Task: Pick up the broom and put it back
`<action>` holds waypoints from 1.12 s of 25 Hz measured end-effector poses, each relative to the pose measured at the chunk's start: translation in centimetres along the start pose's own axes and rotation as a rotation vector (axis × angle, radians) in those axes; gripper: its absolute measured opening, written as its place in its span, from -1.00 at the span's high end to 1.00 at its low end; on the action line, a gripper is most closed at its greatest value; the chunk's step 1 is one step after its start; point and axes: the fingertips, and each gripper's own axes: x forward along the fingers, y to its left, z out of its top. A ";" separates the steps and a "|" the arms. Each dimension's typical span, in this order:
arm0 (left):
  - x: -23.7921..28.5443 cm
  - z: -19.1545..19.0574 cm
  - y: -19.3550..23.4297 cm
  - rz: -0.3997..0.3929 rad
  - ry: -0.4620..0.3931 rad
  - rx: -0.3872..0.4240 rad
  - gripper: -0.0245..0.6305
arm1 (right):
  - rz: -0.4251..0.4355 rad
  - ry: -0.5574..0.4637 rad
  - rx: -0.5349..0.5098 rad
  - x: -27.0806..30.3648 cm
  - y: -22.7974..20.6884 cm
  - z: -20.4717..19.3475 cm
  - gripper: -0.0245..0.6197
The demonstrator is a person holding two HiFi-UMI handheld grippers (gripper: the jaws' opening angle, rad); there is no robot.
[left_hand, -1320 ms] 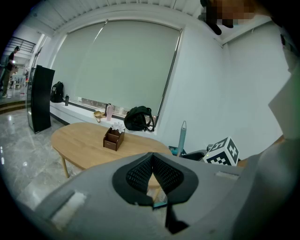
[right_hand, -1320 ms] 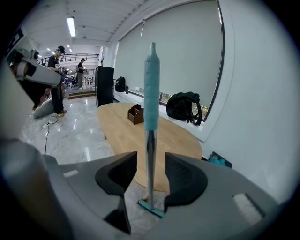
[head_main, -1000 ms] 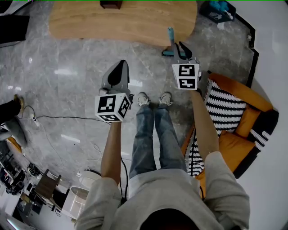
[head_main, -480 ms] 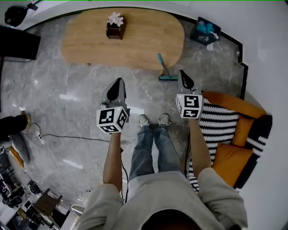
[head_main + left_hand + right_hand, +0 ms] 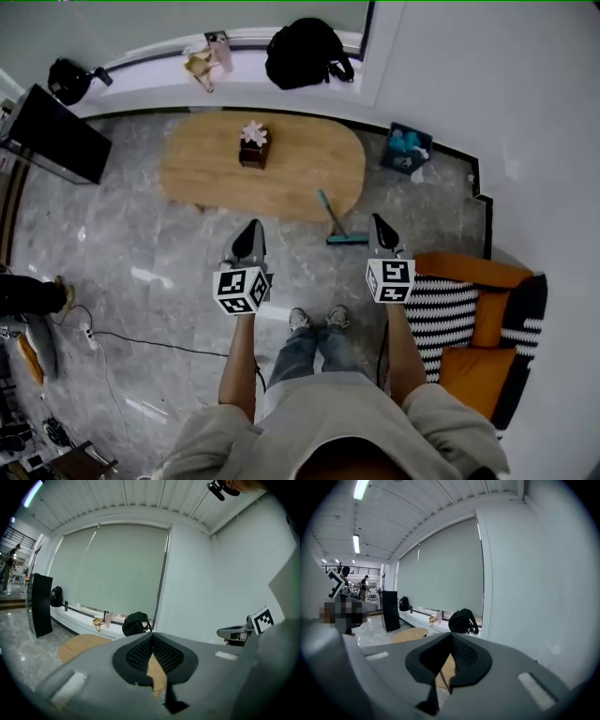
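On the floor by the near right edge of the table (image 5: 216, 178), a broom (image 5: 333, 225) is listed, well apart from the left gripper (image 5: 251, 227) and right gripper (image 5: 377, 221), both closed and empty; unless these are opened first, its handle would likely be shoved under the table.

Left gripper (image 5: 251, 225) and right gripper (image 5: 377, 218) have risen higher.

Glossy grey marble floor (image 5: 141, 272), oval wooden coffee table (image 5: 206, 169), white walls (image 5: 469, 94), long window ledge (image 5: 150, 80) holding a black backpack (image 5: 305, 52), pale roller blind (image 5: 108, 569), orange armchair (image 5: 469, 375) with what looks like a striped throw (image 5: 445, 305), ceiling strip lights (image 5: 356, 543).
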 end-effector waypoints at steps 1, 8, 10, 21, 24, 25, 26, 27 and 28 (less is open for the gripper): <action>-0.3 0.5 -0.3 -0.003 -0.004 0.004 0.92 | -0.004 -0.005 0.003 -0.4 -0.1 0.7 0.92; -2.7 4.2 -1.2 0.008 -0.039 0.008 0.92 | -0.010 -0.054 -0.033 -2.8 -0.6 5.7 0.92; -3.3 5.4 -1.4 0.014 -0.054 0.015 0.92 | -0.007 -0.063 -0.040 -3.5 -0.8 6.6 0.92; -4.2 10.3 -1.5 0.022 -0.115 0.072 0.92 | -0.036 -0.130 -0.057 -5.5 -2.1 10.6 0.92; -4.1 10.9 -1.6 0.025 -0.125 0.076 0.92 | -0.053 -0.148 -0.061 -6.0 -3.2 11.7 0.92; -4.1 11.1 -1.6 0.024 -0.129 0.079 0.92 | -0.059 -0.156 -0.063 -6.1 -3.5 12.1 0.92; -3.9 11.4 -1.5 0.021 -0.133 0.084 0.92 | -0.065 -0.163 -0.064 -6.1 -3.7 12.5 0.92; -3.7 11.7 -1.5 0.017 -0.136 0.087 0.92 | -0.069 -0.170 -0.066 -6.0 -3.9 12.9 0.92; -3.5 12.0 -1.5 0.015 -0.140 0.090 0.92 | -0.071 -0.175 -0.070 -5.8 -4.0 13.1 0.92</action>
